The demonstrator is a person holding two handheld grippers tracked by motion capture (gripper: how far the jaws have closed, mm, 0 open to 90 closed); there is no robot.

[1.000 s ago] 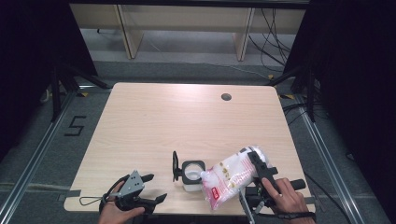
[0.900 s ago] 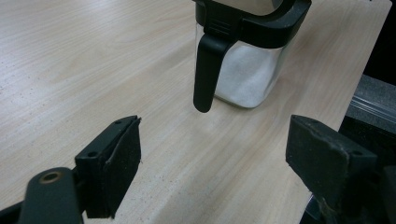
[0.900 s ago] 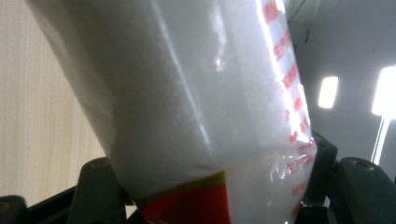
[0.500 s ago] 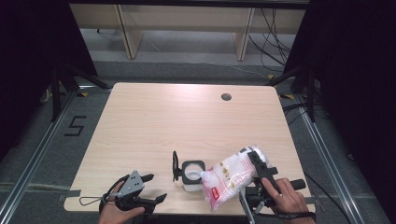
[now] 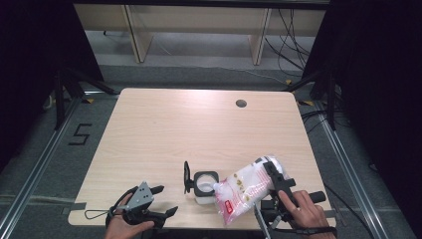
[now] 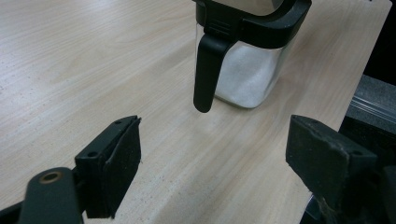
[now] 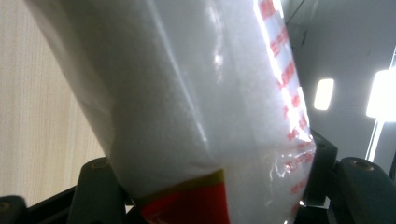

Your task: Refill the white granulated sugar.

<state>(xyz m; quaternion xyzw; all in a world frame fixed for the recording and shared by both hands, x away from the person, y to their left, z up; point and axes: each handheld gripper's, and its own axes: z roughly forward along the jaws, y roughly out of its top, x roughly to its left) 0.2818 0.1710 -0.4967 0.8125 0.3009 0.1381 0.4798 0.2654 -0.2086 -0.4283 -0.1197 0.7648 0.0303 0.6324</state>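
Plastic bag of white granules (image 5: 245, 190) clamped in the right tongs (image 5: 273, 185), tilted over the open glass jar (image 5: 205, 186) near the table (image 5: 199, 129) front edge, left tongs (image 5: 161, 200) spread wide, nothing held, left of the jar.

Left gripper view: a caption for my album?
Open left gripper faces a clear jar of white powder on the table.

I see a pale wooden table (image 5: 164, 129) with a round cable hole (image 5: 241, 103) near its far right corner. Beyond the far edge stand the light wooden legs of a shelf unit (image 5: 134, 35), with cables (image 5: 278, 35) trailing to the grey floor (image 5: 199, 74). On the floor to the left, a "5" is marked in black tape (image 5: 79, 134). Metal rails (image 5: 348, 169) run along both sides of the table.
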